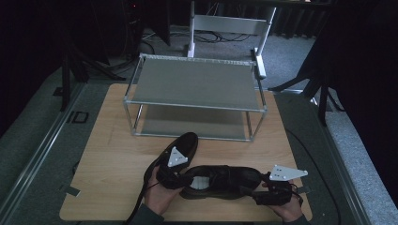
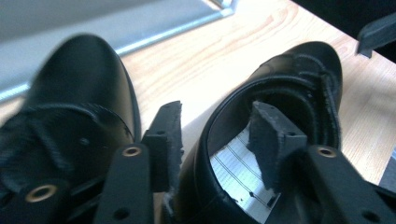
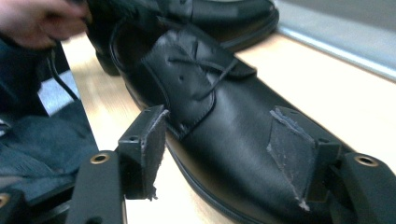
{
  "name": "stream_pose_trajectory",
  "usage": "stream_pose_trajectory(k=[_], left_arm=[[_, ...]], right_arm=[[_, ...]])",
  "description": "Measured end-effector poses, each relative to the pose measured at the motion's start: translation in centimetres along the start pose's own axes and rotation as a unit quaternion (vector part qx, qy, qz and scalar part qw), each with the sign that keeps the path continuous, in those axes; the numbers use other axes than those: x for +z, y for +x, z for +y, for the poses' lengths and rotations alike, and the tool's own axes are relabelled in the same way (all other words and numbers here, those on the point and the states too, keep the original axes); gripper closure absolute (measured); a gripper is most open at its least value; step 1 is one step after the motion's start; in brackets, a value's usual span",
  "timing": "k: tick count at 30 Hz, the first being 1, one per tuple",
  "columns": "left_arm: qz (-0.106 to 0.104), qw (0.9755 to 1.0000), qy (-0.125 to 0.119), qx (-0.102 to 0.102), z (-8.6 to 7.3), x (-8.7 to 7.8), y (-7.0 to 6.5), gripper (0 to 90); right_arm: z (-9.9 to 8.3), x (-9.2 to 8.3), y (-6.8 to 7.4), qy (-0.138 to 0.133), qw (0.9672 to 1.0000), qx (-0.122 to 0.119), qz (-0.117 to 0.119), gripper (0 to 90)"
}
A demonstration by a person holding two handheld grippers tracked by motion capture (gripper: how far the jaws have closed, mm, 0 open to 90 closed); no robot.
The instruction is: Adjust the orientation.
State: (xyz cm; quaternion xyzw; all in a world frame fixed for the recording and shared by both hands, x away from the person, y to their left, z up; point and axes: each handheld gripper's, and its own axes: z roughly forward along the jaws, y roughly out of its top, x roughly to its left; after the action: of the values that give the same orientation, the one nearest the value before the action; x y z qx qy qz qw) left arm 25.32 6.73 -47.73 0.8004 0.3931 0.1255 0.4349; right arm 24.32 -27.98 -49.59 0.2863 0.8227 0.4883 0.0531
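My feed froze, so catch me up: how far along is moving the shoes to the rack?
Nothing looks done: both shelves of the rack are bare. In hand: the left claw straddles the heel wall of the near shoe, one jaw inside, pads not pressing; the right claw brackets its toe, not yet clamped. Left: gripping, lifting and shelving it, then the far shoe, still on the table.

A: What lies on the desk (image 1: 108,140)?
B: Two black shoes: one (image 1: 180,149) angled toward a metal rack (image 1: 195,84), the other (image 1: 220,182) crosswise between the left gripper (image 1: 170,172) and the right gripper (image 1: 270,190).
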Motion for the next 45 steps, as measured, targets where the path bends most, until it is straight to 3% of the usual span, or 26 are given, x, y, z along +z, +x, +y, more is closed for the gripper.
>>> stream_pose_trajectory(k=[4,7,11,18,23,25,27,30,32,34,39,45], left_arm=[[0.004,0.9996,-0.026,-0.007,0.1,-1.8,0.9,51.6],[0.037,0.9985,-0.040,0.003,0.2,-3.2,1.7,51.7],[0.053,0.9970,-0.056,0.006,0.4,-4.8,2.7,51.7],[0.113,0.9920,-0.058,-0.002,-0.4,-7.2,5.5,51.7],[0.137,0.9886,-0.057,-0.022,-1.9,-8.9,7.7,51.8],[0.134,0.9885,-0.061,-0.033,-2.6,-9.5,8.7,52.0],[0.135,0.9880,-0.060,-0.044,-3.3,-10.1,9.5,52.0],[0.119,0.9904,-0.054,-0.046,-4.3,-10.5,10.1,51.8],[0.121,0.9910,-0.045,-0.038,-4.9,-10.7,10.1,51.2],[0.112,0.9917,-0.043,-0.046,-5.3,-10.6,10.3,50.8],[0.117,0.9913,-0.019,-0.057,-6.2,-9.2,11.4,51.1],[0.096,0.9928,-0.001,-0.072,-7.0,-6.7,12.6,54.4]], right_arm=[[-0.5,0.4,0.2,0.017,0.9998,-0.010,0.001,42.0],[-0.8,0.5,0.3,0.028,0.9995,-0.011,0.012,47.8],[-1.3,0.6,0.3,0.041,0.9988,-0.012,0.024,54.4],[-2.5,0.8,0.5,0.080,0.9961,-0.011,0.036,61.2],[-3.5,1.3,0.4,0.114,0.9931,-0.007,0.027,62.0],[-3.8,1.6,0.0,0.129,0.9916,-0.001,0.006,63.9],[-3.9,1.6,-0.3,0.129,0.9915,0.008,0.007,66.1],[-3.8,1.7,-0.5,0.128,0.9917,0.006,0.002,68.6],[-3.8,1.7,-0.8,0.123,0.9923,0.007,-0.013,69.6],[-3.7,1.7,-1.4,0.119,0.9923,0.015,-0.029,69.6],[-2.8,2.5,-2.9,0.112,0.9913,0.026,-0.064,68.0],[-1.8,3.9,-4.0,0.103,0.9895,0.040,-0.093,65.4]])
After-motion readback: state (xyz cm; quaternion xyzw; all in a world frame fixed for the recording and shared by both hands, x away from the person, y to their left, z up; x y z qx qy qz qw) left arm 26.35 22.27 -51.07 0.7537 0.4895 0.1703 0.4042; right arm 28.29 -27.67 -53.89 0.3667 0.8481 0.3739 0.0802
